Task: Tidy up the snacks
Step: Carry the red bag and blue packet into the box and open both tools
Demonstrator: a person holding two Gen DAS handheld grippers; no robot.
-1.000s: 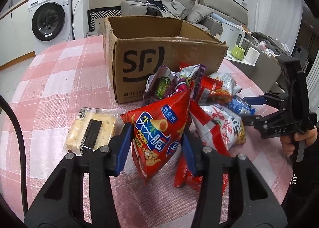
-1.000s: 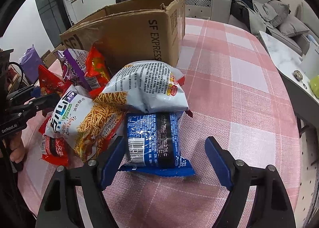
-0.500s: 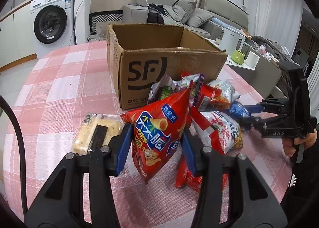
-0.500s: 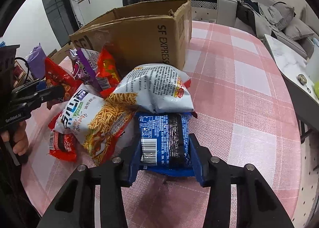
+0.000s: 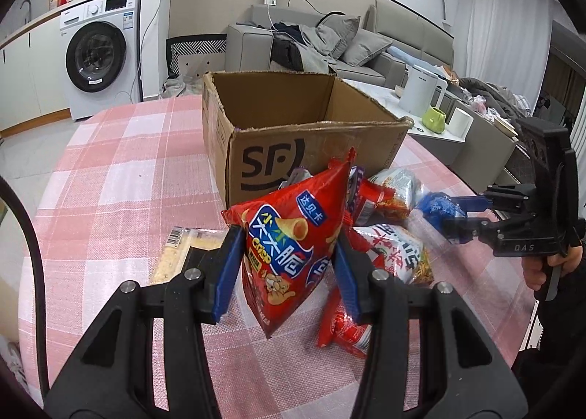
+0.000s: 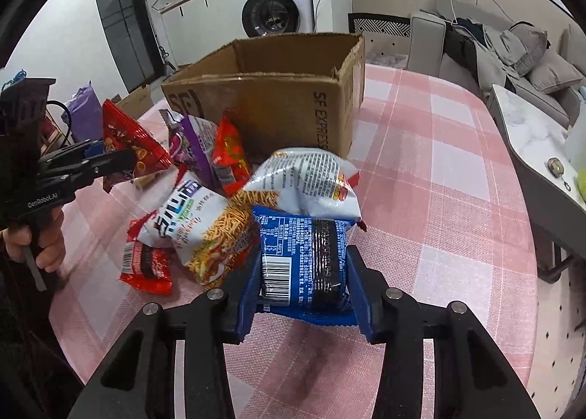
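My left gripper [image 5: 285, 254] is shut on a red crisp bag [image 5: 293, 221], held upright above the pink checked tablecloth [image 5: 121, 181]. My right gripper [image 6: 304, 272] is shut on a blue biscuit packet [image 6: 293, 236], both blue pads pressing its sides, and it is lifted just off the cloth. An open cardboard box [image 5: 311, 148] stands behind the snack pile; what shows of its inside looks empty. From the right wrist view the left gripper [image 6: 121, 159] hangs at the left with the red crisp bag [image 6: 124, 141]. The right gripper [image 5: 454, 217] appears at the right of the left wrist view.
Loose snacks lie in front of the box: a white noodle-stick bag [image 6: 205, 232], a white bag [image 6: 307, 181], a purple bag [image 6: 197, 141], a small red packet [image 6: 146, 265]. A cracker pack [image 5: 175, 254] lies left. A side table with kettle [image 5: 421, 93] stands beyond the right edge.
The right jaws closed from wide open onto the blue packet and raised it. The left gripper rose with the red bag, bringing the box's inside into view.
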